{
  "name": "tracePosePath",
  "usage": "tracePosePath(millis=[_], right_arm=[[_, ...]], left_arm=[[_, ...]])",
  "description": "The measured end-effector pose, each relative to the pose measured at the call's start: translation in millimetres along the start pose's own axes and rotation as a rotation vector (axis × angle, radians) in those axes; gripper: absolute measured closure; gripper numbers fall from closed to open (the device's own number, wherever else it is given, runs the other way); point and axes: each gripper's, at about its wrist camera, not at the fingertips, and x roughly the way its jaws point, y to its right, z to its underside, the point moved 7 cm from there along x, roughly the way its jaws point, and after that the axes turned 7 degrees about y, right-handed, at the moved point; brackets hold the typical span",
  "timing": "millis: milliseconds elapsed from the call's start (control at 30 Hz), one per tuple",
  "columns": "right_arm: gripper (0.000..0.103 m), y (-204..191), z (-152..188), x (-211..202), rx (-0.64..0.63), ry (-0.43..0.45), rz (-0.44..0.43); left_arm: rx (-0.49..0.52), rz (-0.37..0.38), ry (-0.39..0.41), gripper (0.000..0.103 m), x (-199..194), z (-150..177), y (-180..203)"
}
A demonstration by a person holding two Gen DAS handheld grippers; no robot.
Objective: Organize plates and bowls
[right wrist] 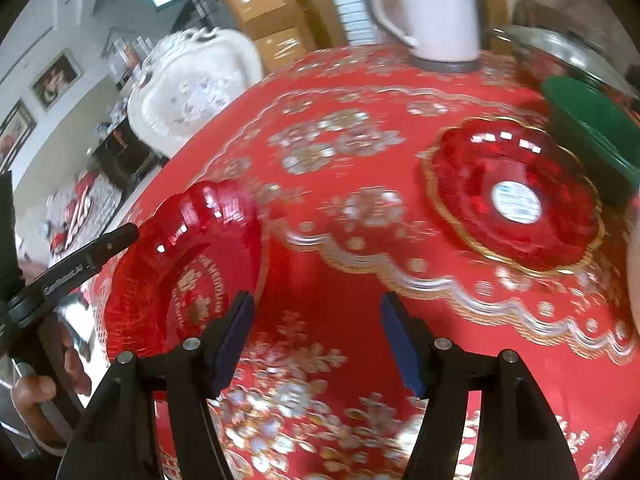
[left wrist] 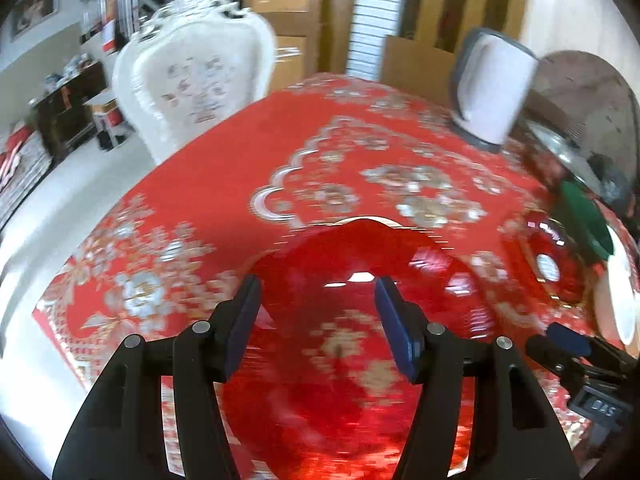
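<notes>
While both grippers gape empty, the red plate (left wrist: 352, 320) lies under the left gripper (left wrist: 316, 304).

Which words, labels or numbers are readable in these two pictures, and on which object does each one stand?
"DAS": on the right claw's body, partly cut off.
Print on the left claw's arm: too blurred to read.
White sticker in the small red dish: too small to read.
Gold lettering in the big red plate: blurred, not readable.
</notes>
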Motion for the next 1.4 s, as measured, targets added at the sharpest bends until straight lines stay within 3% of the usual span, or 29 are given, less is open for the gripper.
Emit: tracePosePath(millis=[200,333,433,667,1067,1233,1400], right_arm=[[0.037,42.7,1.7,-22.3,0.084,0.034,0.058],[0.037,82.4,4.0,-32.3,0.184,0.038,0.098],[0.037,103.1,2.6,-35.9,0.229,0.044,0.129],[0.037,131.9,-6.7,-33.4,0.294,0.064,0.163],[0.037,158.8,-27.9,-15.0,0.359,0.063,0.221],[0.036,162.3,-36.2,-8.6,0.322,0.076,0.235],[0.036,159.7,-40.1,-4.3,0.254,0.091,0.242]], left_arm=[[0.028,0.118,-0.033,0.044,4.2,-11.1,69.6],[0.033,0.195,-0.107,0.044,20.8,-13.5,118.8],[0.036,0.212,-0.15,0.044,33.1,-13.5,149.7],[0.05,0.178,-0.176,0.044,62.7,-19.4,199.1],[0.025,0.08,-0.203,0.043,118.0,-24.1,218.8],[0.073,0.074,-0.196,0.043,128.7,-25.3,228.4],[0.059,0.119,-0.239,0.044,136.7,-17.2,235.1]])
